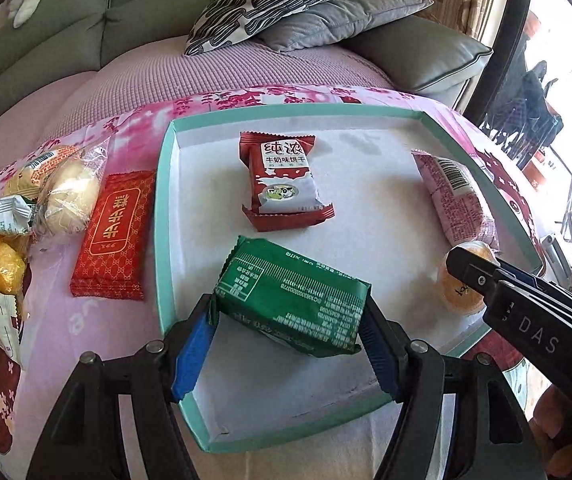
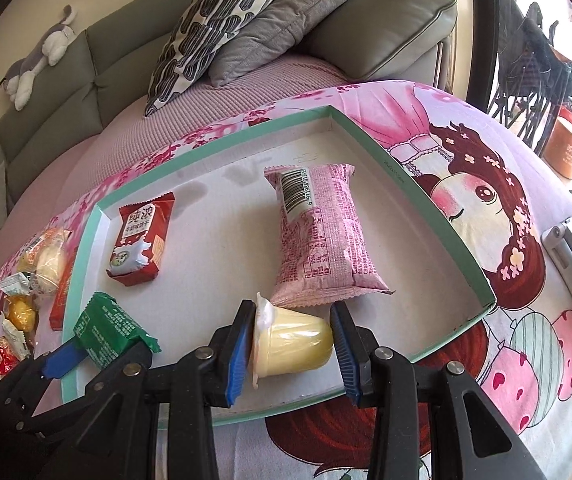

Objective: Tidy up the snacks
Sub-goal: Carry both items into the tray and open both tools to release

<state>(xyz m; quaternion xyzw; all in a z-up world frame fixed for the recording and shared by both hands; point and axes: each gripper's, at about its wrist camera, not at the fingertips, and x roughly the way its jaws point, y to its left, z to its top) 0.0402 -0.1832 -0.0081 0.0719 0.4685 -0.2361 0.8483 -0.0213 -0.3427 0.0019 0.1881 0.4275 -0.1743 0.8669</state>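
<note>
A shallow white box with a teal rim (image 1: 164,216) (image 2: 425,184) lies on the pink cartoon cloth. My left gripper (image 1: 289,332) is shut on a green snack packet (image 1: 293,300) (image 2: 106,328) over the box's near left part. My right gripper (image 2: 291,340) is shut on a yellow jelly cup (image 2: 293,342) (image 1: 459,284), lying sideways, over the box's near edge. A red-and-white biscuit packet (image 1: 282,180) (image 2: 140,244) and a pink packet (image 1: 457,200) (image 2: 321,240) lie in the box.
Left of the box lie a red packet (image 1: 114,236) (image 2: 60,300) and a pile of loose snacks (image 1: 14,236) (image 2: 26,292). A grey sofa with cushions (image 1: 286,4) (image 2: 246,20) stands behind. A silver object (image 2: 569,248) lies at the right.
</note>
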